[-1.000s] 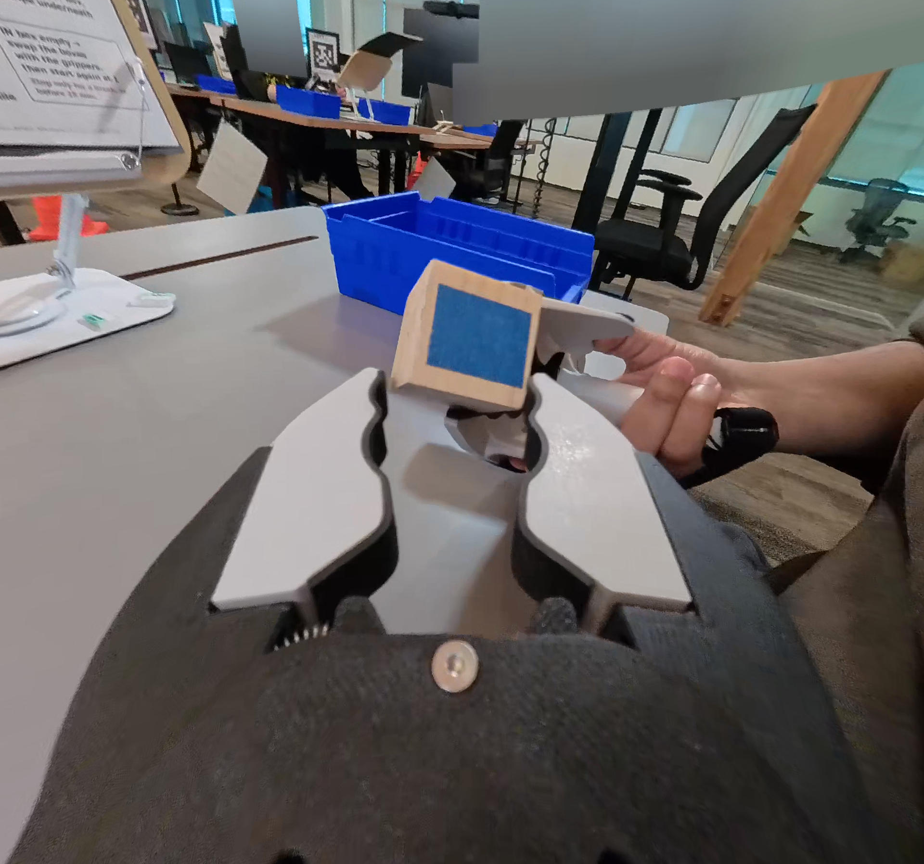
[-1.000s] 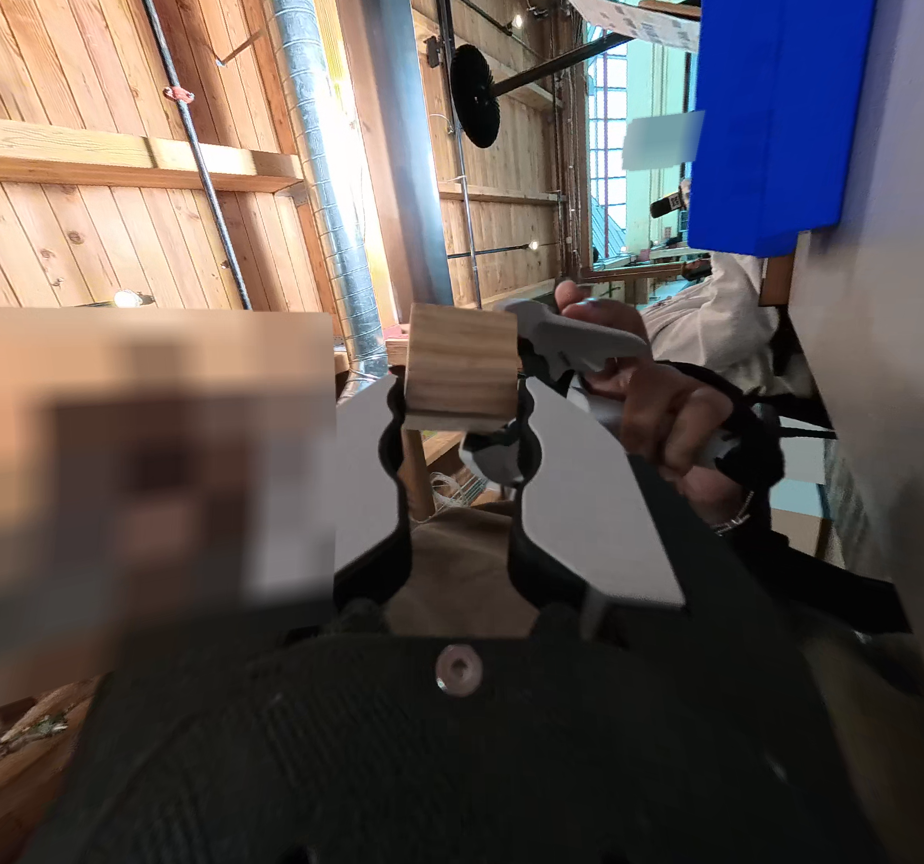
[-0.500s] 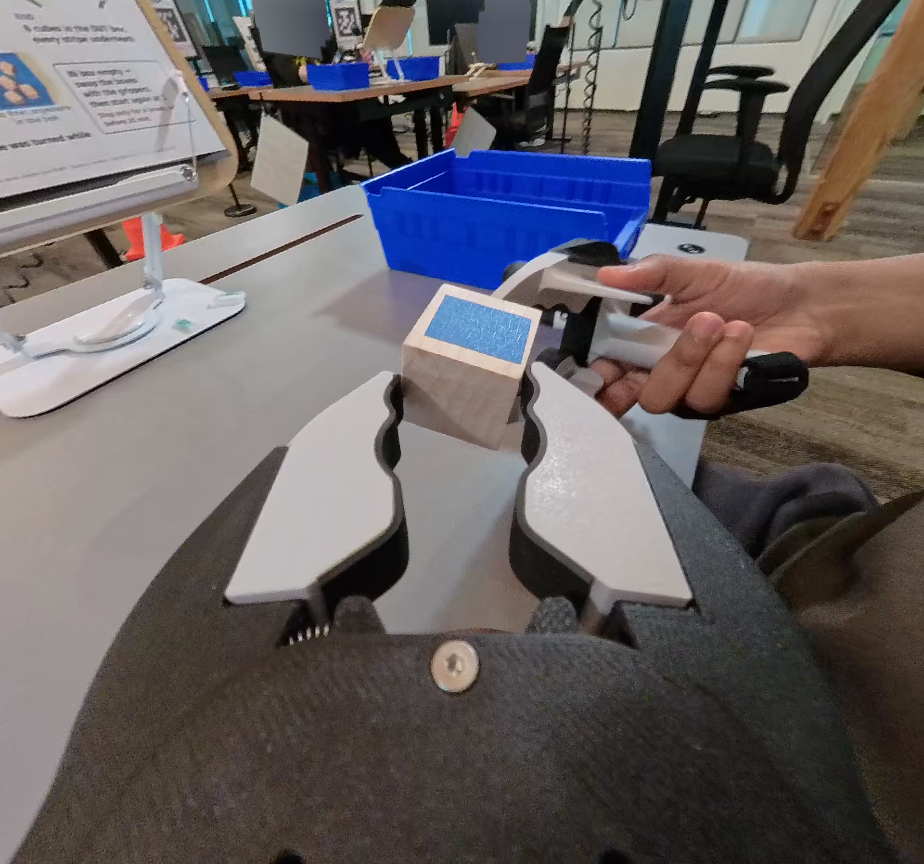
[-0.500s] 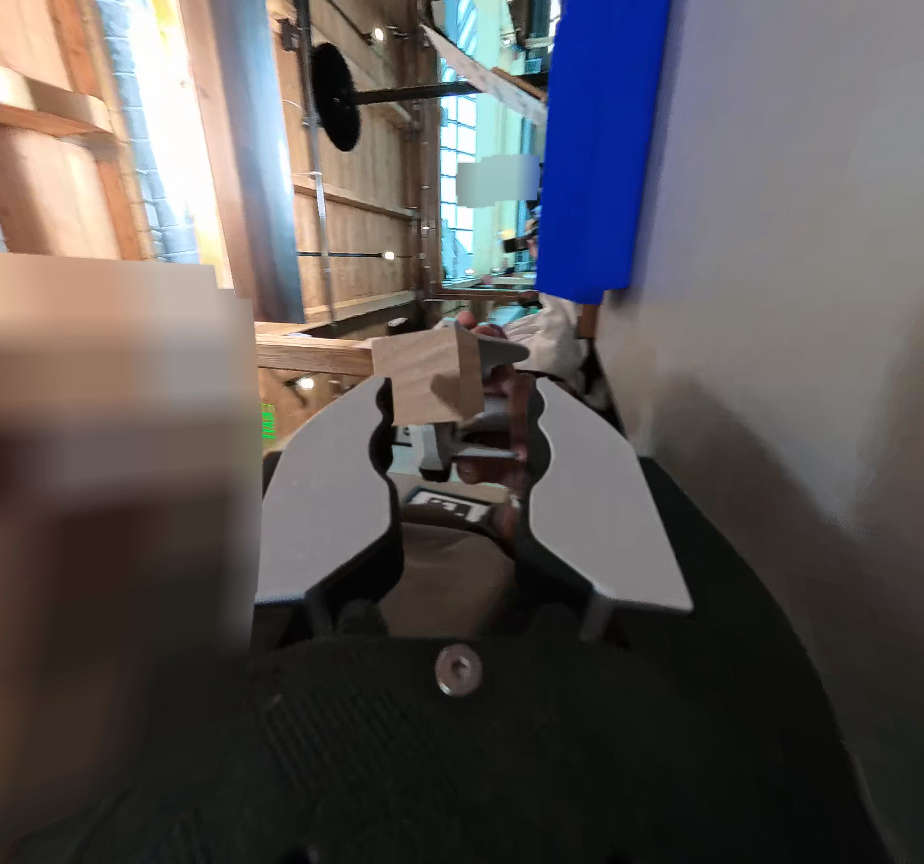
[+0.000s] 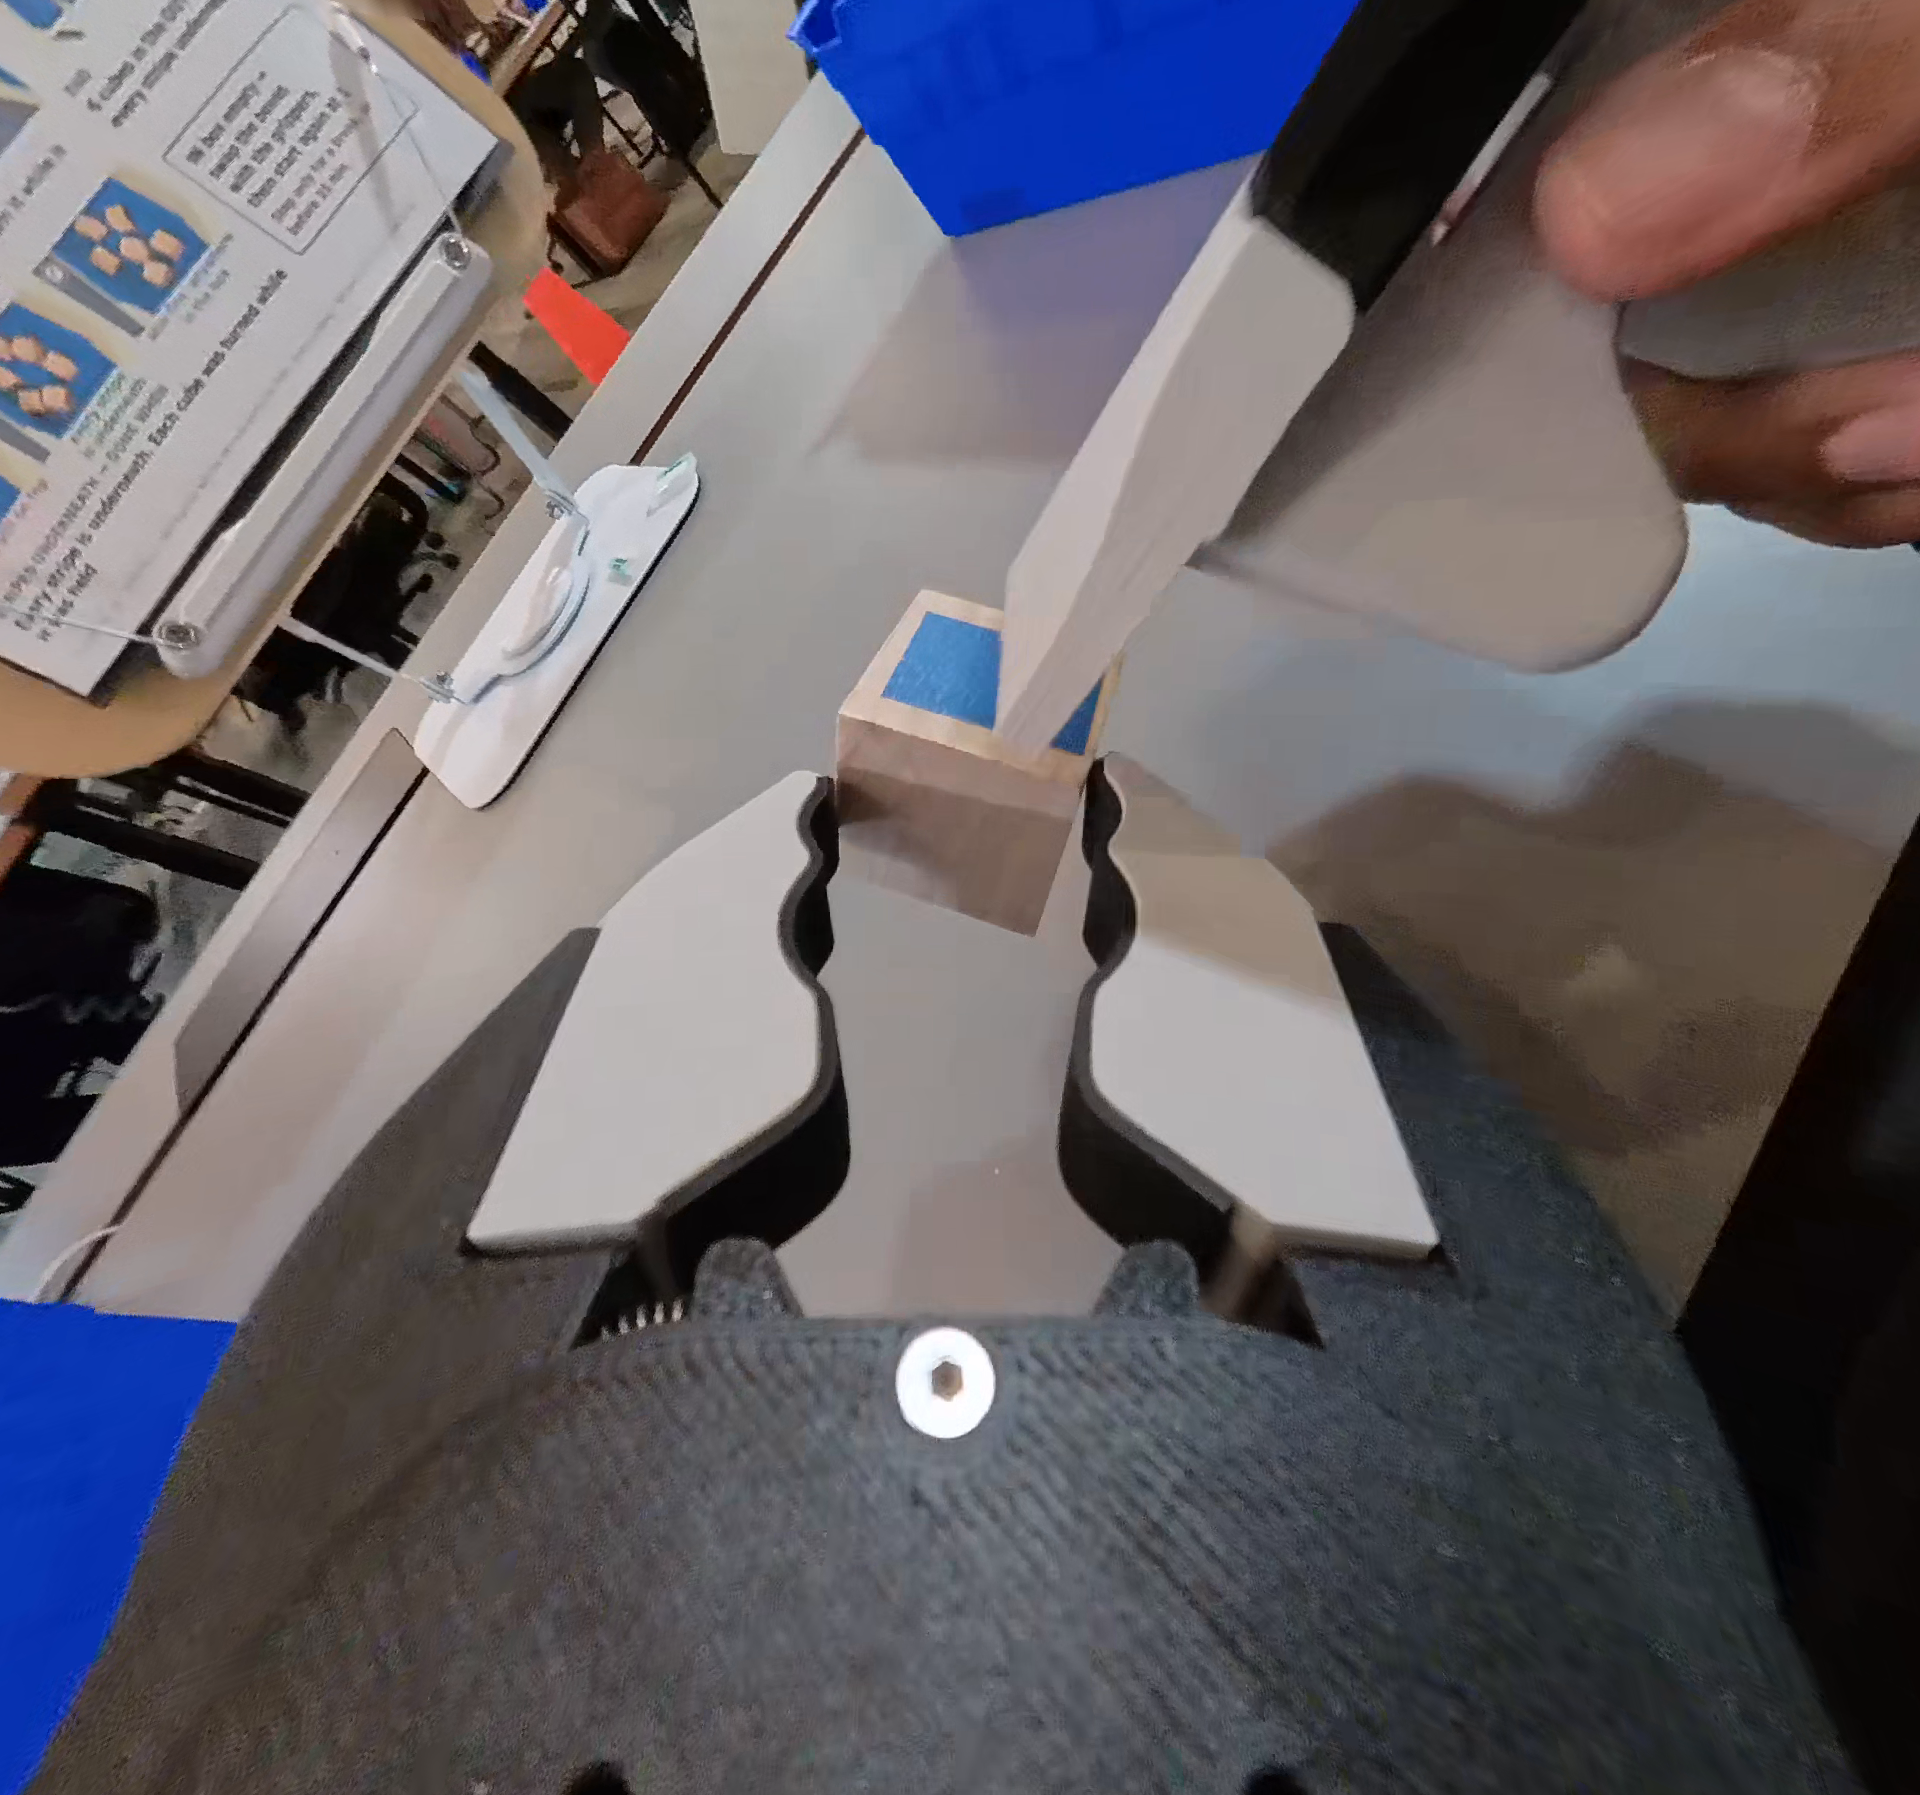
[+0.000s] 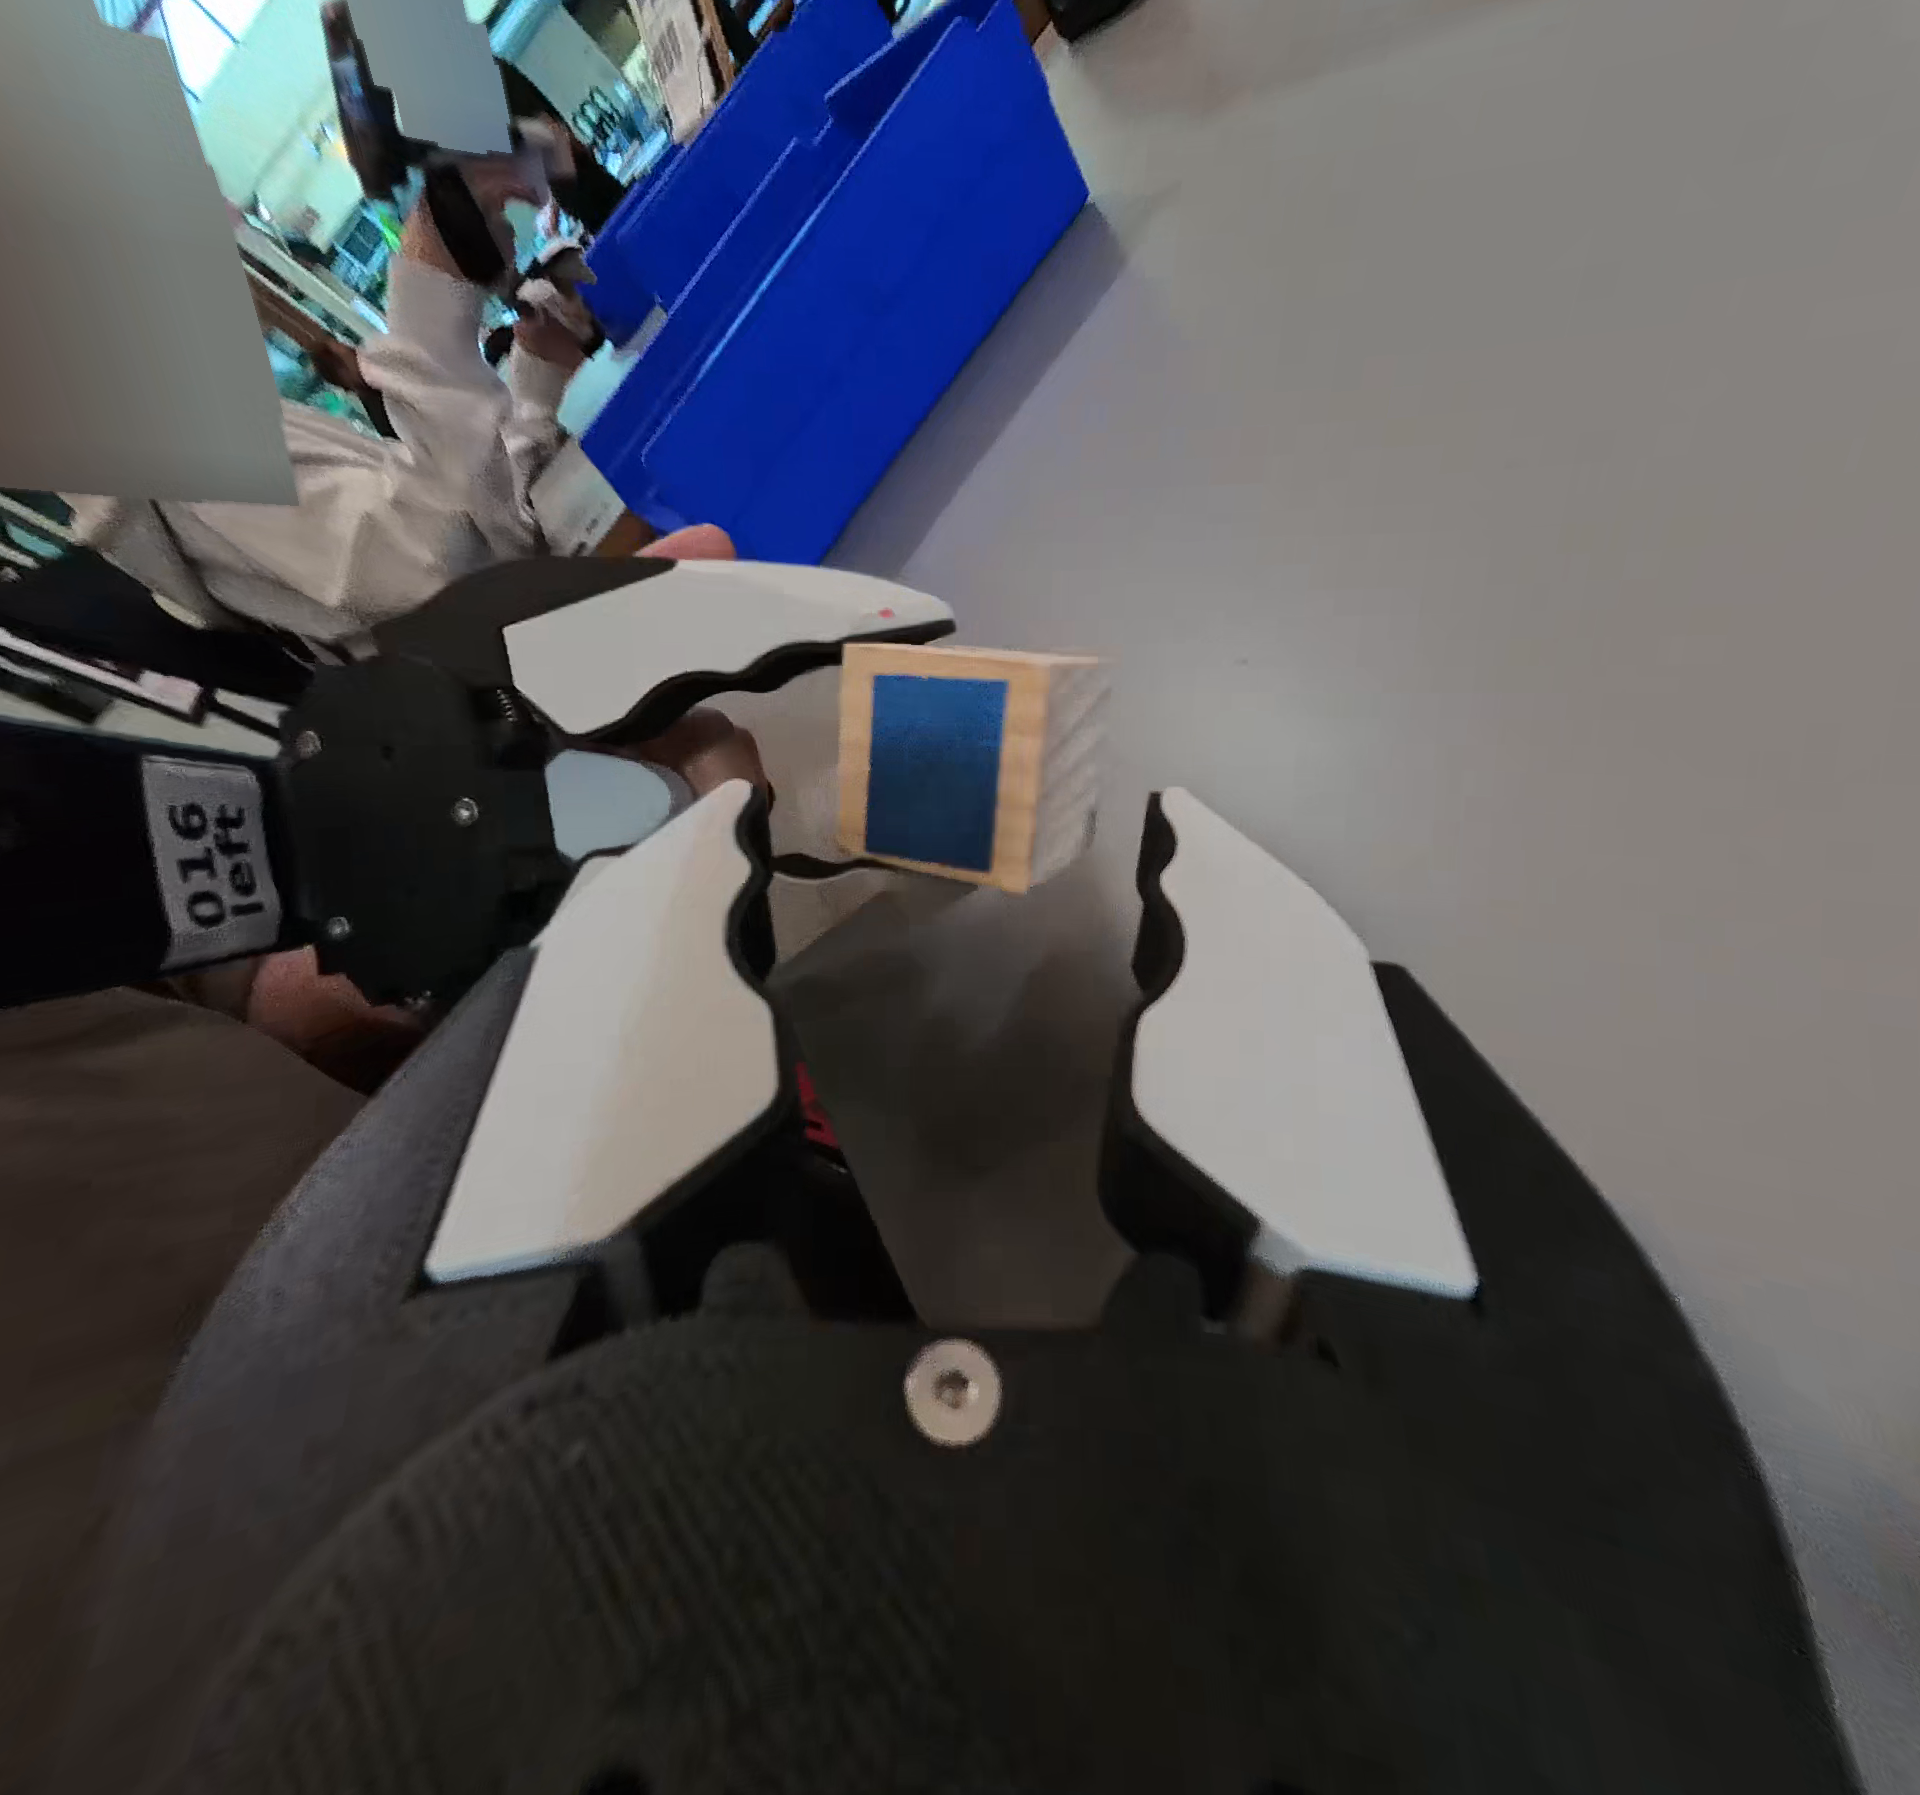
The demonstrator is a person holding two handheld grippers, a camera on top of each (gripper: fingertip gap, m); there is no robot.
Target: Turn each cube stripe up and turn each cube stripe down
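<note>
Left wrist view: wooden cube between tips of left tongs, blue stripe up, sitting on grey table. Whether fingers press cube or just flank it, cannot tell. Right tongs spread wide, holding nothing; one finger reaches over cube's top face. Blue bin farther back on table, inside hidden. Instruction sheet on stand at left.
</note>
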